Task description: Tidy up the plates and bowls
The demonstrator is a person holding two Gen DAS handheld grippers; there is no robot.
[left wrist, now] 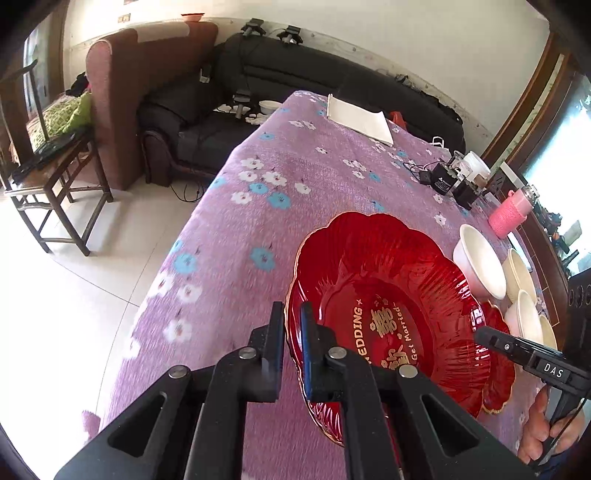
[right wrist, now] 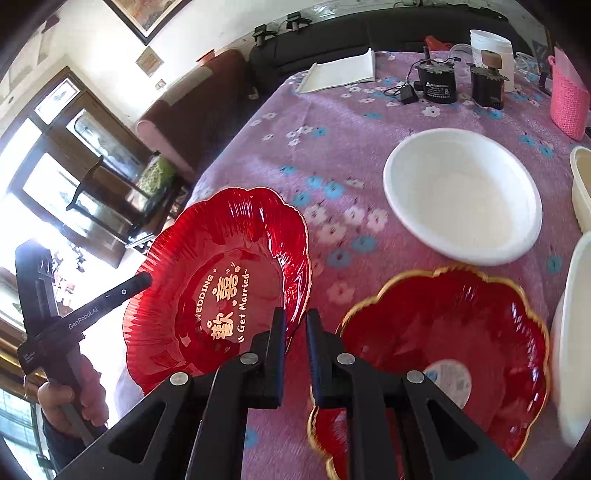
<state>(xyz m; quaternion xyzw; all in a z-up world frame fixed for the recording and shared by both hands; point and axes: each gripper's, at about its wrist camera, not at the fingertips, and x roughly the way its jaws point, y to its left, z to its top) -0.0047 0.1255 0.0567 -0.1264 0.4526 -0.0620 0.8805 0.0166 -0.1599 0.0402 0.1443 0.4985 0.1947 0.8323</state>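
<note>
Purple floral tablecloth (left wrist: pixel 258 206); white notebook (left wrist: pixel 360 119) at far end; pink basket (right wrist: pixel 569 99) beside black gadgets (right wrist: pixel 437 83); brown armchair (left wrist: pixel 147 92), black sofa (left wrist: pixel 280 66) behind.

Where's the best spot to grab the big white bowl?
On the big white bowl, probably pinch the near rim from above, one finger inside and one outside: it sits upright and open, and looks too wide to span.

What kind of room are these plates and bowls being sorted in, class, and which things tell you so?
Most likely a home living room: a black sofa and a brown armchair stand beyond the table's purple floral tablecloth, and a framed picture hangs on the wall.
</note>
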